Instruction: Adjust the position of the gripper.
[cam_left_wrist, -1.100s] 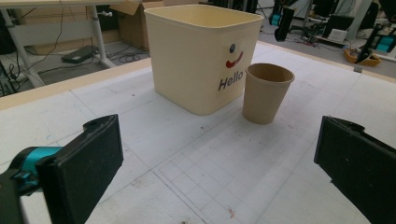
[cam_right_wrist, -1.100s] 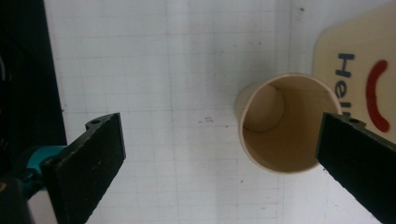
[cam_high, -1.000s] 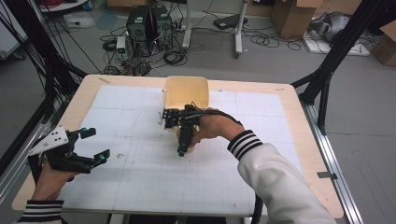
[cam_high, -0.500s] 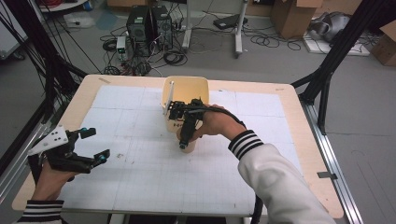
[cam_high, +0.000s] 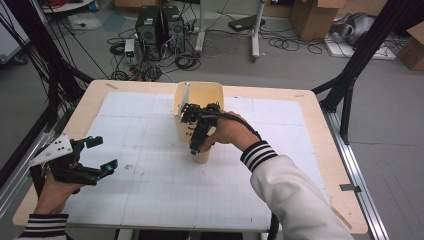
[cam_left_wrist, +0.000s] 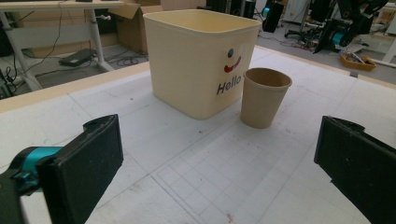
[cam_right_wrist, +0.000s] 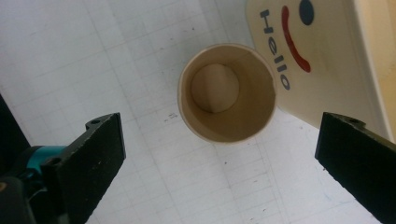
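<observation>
Right gripper (cam_right_wrist: 219, 163) has moved nearer, now over the paper cup (cam_right_wrist: 227, 92), jaws wide: grasp imminent. Left gripper (cam_high: 97, 155) unchanged, wide.

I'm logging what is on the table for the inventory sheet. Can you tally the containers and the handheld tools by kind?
Cream bins printed "Hello": 1
Brown paper cups: 1
Handheld tools, left tool and right tool: 2
Total: 4
</observation>
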